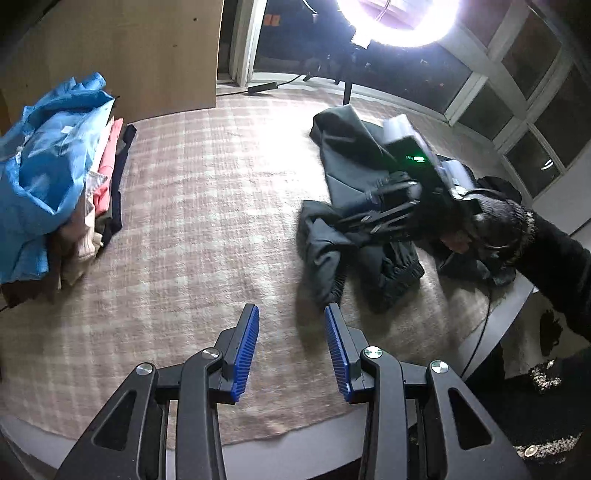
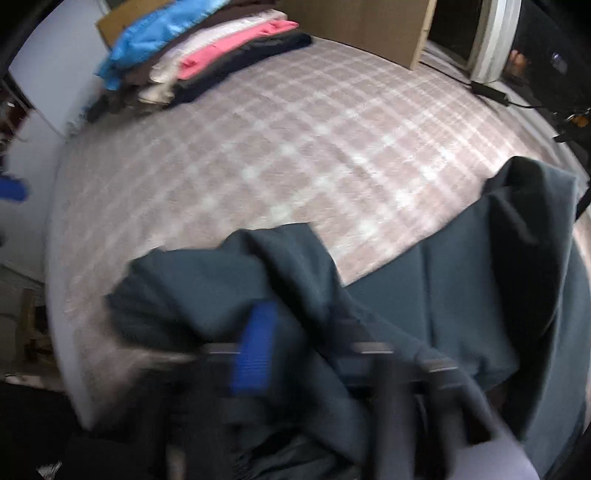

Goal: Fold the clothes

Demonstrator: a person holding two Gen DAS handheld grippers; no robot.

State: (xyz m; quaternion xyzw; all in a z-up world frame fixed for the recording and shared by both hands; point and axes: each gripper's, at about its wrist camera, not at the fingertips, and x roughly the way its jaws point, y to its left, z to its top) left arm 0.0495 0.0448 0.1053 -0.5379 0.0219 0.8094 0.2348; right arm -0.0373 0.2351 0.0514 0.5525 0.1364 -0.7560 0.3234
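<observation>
Lying rumpled on the plaid blanket (image 1: 207, 206), the dark garment (image 1: 354, 236) is gripped by the right gripper (image 1: 373, 218), its fingers closed on cloth; the left gripper (image 1: 291, 347) is held wide apart, nothing between its fingers, the garment just ahead.

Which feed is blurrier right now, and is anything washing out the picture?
Right wrist view: heavy motion blur smears the dark garment and the right gripper. Left wrist view: mostly sharp, but the ring light blows out the top and casts glare across the checked blanket.

Left gripper (image 1: 291, 347) hovering near, jaws parted; right gripper (image 1: 373, 218) reaching leftward at right, blurred, state unclear
</observation>
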